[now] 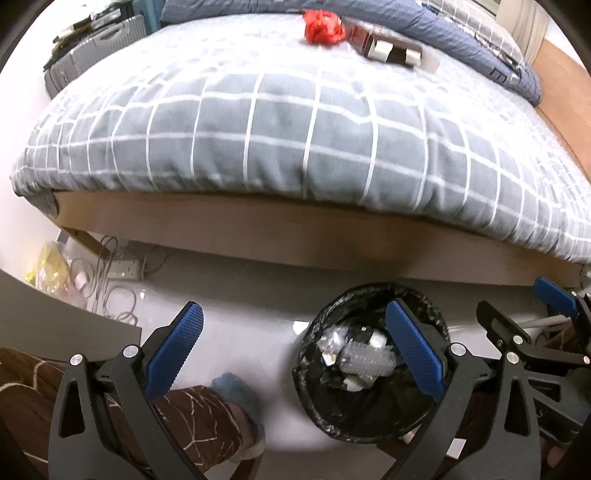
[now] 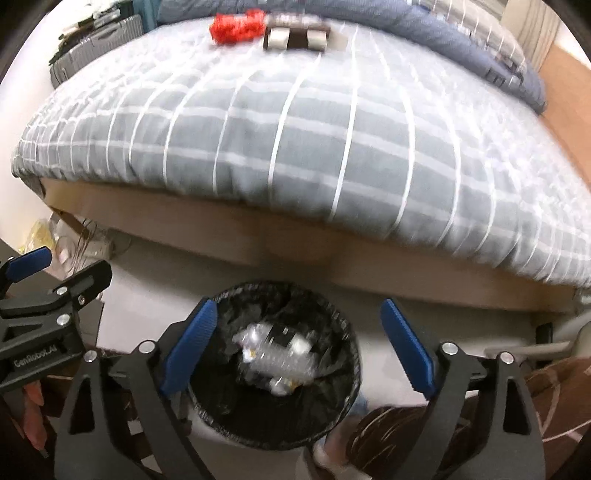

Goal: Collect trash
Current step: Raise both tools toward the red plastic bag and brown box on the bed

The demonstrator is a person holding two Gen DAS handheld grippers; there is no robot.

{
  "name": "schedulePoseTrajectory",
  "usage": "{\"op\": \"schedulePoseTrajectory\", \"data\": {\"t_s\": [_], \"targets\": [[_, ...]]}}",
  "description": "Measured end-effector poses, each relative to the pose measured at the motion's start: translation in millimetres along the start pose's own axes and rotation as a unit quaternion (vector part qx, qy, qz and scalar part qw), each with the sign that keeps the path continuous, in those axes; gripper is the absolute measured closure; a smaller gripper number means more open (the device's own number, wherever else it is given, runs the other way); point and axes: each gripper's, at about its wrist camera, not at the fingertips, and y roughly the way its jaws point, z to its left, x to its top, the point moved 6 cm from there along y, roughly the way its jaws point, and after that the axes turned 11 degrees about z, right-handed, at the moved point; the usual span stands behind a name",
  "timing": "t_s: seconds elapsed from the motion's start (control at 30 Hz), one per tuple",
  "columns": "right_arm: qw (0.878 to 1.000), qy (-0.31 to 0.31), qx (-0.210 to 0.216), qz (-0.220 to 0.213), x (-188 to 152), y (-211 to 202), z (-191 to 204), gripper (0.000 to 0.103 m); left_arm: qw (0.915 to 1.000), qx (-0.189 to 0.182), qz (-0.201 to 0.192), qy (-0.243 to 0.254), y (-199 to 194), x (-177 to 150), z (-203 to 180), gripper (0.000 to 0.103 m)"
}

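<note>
The bin [image 2: 275,369], round and lined with a black bag, stands on the pale floor just in front of the wooden bed frame [image 2: 295,251]. Inside it lie crumpled wrappers and a clear ribbed bottle [image 2: 275,360]; this is where the collected trash is.

Your right gripper [image 2: 295,347] hangs above the bin, and its jaws stand wide apart with nothing between them. Your left gripper [image 1: 295,350] is to the left of the bin, its right finger over the rim; its jaws are also wide open and hold nothing.

Beyond the bin, on the grey checked blanket [image 1: 295,147] of the bed, a red crumpled bag [image 1: 323,26] lies near the far edge, and a dark box with white ends [image 1: 393,51] is just beside it. A grey suitcase [image 1: 107,44] stands far behind the bin, at the left of the bed.

The left wrist view shows what the other hardly shows: a power strip with white cables [image 1: 122,273] and a yellow bag [image 1: 51,266] under the bed corner, left of the bin, and your leg in brown patterned trousers [image 1: 199,417] with a blue shoe cover beside the bin. The right wrist view is blurred, but it shows the whole opening of the bin, and your left gripper at its left edge.
</note>
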Motion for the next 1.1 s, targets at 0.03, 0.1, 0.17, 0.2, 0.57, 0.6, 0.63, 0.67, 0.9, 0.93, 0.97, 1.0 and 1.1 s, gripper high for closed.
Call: {"op": "schedulePoseTrajectory", "data": {"t_s": [0.03, 0.1, 0.17, 0.2, 0.57, 0.6, 0.63, 0.67, 0.9, 0.93, 0.97, 1.0, 1.1], "targets": [[1.0, 0.001, -0.003, -0.013, 2, -5, -2, 0.012, 1.0, 0.0, -0.006, 0.001, -4, 3, -1, 0.006], [0.999, 0.006, -0.007, -0.039, 8, -18, -5, 0.009, 0.9997, -0.004, -0.023, 0.002, -17, 9, -2, 0.006], [0.998, 0.016, 0.0, -0.059, 14, -29, -9, 0.008, 0.9992, -0.009, -0.038, 0.002, -28, 16, -2, 0.006], [0.998, 0.016, -0.002, -0.064, 16, -32, -11, 0.008, 0.999, -0.007, -0.044, 0.003, -32, 19, -2, 0.006], [0.988, 0.022, -0.012, -0.15, 54, -74, -18, 0.007, 0.9955, 0.002, -0.094, 0.004, -63, 50, -3, 0.006], [0.988, 0.023, -0.01, -0.153, 56, -76, -18, 0.007, 0.9955, 0.002, -0.095, 0.001, -63, 52, -2, 0.006], [0.987, 0.021, -0.009, -0.156, 59, -77, -18, 0.007, 0.9955, 0.001, -0.095, -0.001, -63, 53, 0, 0.006], [0.987, 0.019, -0.009, -0.159, 63, -78, -17, 0.007, 0.9955, 0.001, -0.094, -0.002, -62, 56, 1, 0.006], [0.984, 0.01, -0.017, -0.174, 95, -81, -15, 0.007, 0.9938, 0.005, -0.111, 0.0, -71, 83, 3, 0.006], [0.984, 0.01, -0.019, -0.176, 101, -80, -16, 0.007, 0.9936, 0.005, -0.113, -0.002, -72, 89, 4, 0.006], [0.984, 0.011, -0.02, -0.176, 107, -79, -18, 0.007, 0.9932, 0.007, -0.116, -0.002, -72, 96, 4, 0.006], [0.984, 0.011, -0.022, -0.176, 112, -78, -20, 0.007, 0.9931, 0.007, -0.117, -0.002, -72, 100, 4, 0.006], [0.984, 0.011, -0.025, -0.173, 131, -72, -25, 0.007, 0.9927, 0.011, -0.12, 0.001, -70, 120, 4, 0.006]]}}
